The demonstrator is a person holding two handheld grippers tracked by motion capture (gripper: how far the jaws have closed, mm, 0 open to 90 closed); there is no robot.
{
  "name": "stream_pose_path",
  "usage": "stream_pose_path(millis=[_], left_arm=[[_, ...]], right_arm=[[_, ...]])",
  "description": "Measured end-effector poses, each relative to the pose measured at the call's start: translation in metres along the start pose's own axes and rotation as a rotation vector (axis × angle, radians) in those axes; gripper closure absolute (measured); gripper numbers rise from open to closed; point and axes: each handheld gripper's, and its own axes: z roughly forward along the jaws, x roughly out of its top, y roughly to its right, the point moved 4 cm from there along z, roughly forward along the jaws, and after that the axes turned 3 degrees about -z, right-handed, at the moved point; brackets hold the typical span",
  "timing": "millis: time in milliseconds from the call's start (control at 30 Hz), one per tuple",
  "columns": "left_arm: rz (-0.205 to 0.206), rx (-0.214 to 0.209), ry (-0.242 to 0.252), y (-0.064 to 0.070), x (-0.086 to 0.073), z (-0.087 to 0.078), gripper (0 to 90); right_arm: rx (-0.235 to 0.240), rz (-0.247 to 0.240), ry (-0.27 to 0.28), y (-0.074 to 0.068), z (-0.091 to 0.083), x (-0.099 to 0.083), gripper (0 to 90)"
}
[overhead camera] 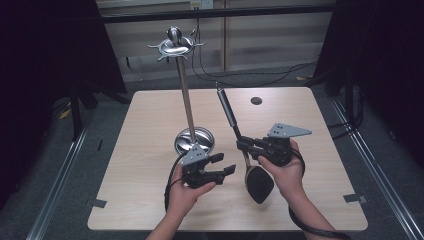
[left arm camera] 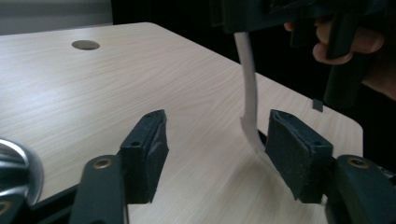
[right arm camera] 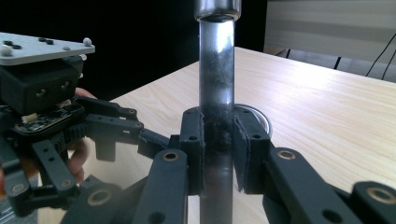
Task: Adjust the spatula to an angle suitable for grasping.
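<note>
- A wooden table is seen across the middle of the high view.
- A tall metal stand with a round base is placed near the centre of the table, and its hooked top reaches the upper left of the frame.
- A black spatula with a metal handle is held in the lower centre of the high view; its head rests on the table and its handle leans up and to the left.
- The right gripper is pressed onto the metal handle, which is pinched between both pads in the centre of the right gripper view.
- The left gripper is spread wide and nothing is held; the pale neck of the spatula is seen just beside its right pad.
</note>
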Motion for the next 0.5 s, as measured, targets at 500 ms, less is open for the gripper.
stream_pose_path(millis=[500], left_arm=[[-0.089,-0.021,0.040,0.003,0.004,0.027,55.5]], right_arm=[[0.024,0.021,0.018,-0.005,0.008,0.003,76.0]])
